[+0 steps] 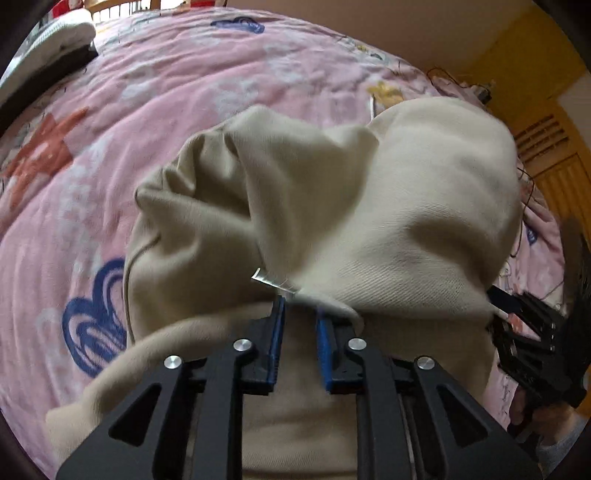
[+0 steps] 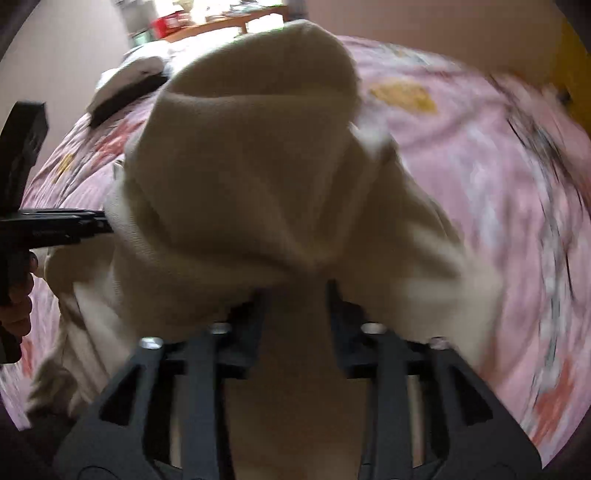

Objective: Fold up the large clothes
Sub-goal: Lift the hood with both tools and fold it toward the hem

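A large cream garment [image 1: 332, 206] is held up above a pink patterned bed cover [image 1: 110, 147]. My left gripper [image 1: 300, 301] is shut on an edge of the garment beside a small white label [image 1: 269, 280]; its blue pads [image 1: 277, 332] show below the cloth. My right gripper [image 1: 502, 306] grips the same edge at the right of the left wrist view. In the right wrist view the garment [image 2: 258, 177] bunches over my right gripper [image 2: 297, 284], hiding its fingertips. The left gripper's body [image 2: 55, 221] shows at the left, touching the cloth.
A white and black folded item [image 1: 48, 44] lies at the bed's far left corner. Black cables [image 1: 524, 184] trail over the bed's right side. A yellow wall and a wooden vent panel [image 1: 543, 136] stand at the right. A cluttered wooden shelf [image 2: 221, 18] stands behind the bed.
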The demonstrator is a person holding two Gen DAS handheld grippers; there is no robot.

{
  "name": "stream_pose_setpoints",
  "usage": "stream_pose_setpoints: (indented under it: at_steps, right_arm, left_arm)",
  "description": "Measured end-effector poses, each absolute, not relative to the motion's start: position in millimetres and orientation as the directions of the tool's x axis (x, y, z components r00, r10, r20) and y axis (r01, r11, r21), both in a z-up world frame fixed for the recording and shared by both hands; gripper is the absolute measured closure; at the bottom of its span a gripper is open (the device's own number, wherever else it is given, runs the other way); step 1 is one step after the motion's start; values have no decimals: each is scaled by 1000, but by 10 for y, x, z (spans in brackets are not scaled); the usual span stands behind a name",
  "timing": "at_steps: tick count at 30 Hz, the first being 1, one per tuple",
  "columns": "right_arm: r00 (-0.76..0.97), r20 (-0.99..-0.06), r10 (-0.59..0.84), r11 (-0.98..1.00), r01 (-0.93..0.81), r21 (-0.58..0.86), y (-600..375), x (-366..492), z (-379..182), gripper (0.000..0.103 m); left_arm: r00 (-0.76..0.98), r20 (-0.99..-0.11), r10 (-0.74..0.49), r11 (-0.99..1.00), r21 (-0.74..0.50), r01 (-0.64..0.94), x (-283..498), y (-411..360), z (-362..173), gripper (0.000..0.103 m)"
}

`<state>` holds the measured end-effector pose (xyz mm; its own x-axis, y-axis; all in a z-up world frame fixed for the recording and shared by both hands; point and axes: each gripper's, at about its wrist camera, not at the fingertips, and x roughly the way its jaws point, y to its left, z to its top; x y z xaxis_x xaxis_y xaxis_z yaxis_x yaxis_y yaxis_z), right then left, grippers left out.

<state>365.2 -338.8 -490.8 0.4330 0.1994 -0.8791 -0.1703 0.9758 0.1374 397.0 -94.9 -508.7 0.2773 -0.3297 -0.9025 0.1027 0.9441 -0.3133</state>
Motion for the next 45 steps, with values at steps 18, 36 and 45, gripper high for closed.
stream_pose_setpoints:
  at_steps: [18, 36, 45]
  right_arm:
    - [353, -895, 274, 925, 160, 346, -3310, 4793, -4680, 84]
    - [798, -588, 131, 924, -313, -220, -2624, 4277, -3910, 91]
    - [714, -685, 145, 931, -333, -151, -2589, 3261, -4771, 88]
  left_arm:
    - [177, -969, -174, 960, -206, -188, 3697, -1258, -5219, 84]
    - [55, -927, -372, 860, -366, -356, 4660, -1422, -5608, 84]
    - [149, -871, -468, 823, -491, -285, 3809, -865, -5253, 84]
